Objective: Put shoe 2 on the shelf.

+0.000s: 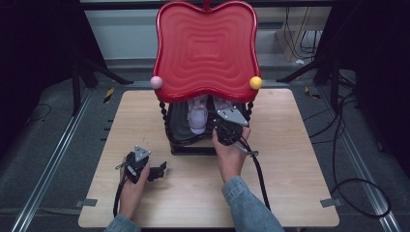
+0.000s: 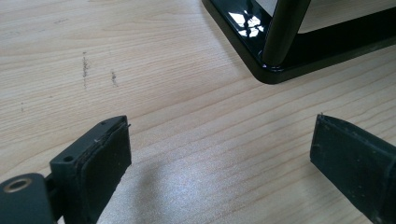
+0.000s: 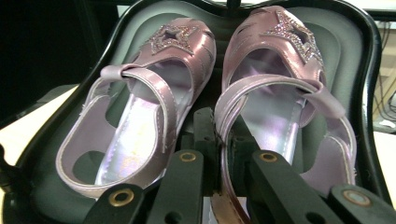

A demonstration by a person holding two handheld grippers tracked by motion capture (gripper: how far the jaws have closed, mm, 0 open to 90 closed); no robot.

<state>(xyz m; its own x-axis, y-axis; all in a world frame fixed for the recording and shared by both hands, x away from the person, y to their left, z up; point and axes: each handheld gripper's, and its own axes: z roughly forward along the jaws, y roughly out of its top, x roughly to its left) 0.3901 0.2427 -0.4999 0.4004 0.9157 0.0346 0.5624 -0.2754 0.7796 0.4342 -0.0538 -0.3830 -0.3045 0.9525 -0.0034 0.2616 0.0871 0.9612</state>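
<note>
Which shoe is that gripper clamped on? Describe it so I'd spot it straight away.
Start at the big red tray on top of the stand at the far side of the table. On the black tray beneath it lie two lilac sandals with glittery stars. The one you want has its inner edge pinched by the right gripper; the other sandal lies free.

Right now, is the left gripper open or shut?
Open. In the left gripper view its two black fingers stand far apart with bare wooden table between them, and the left gripper holds nothing.

jaws apart over table [image 2: 187, 116] near black base [image 2: 247, 42]
</note>
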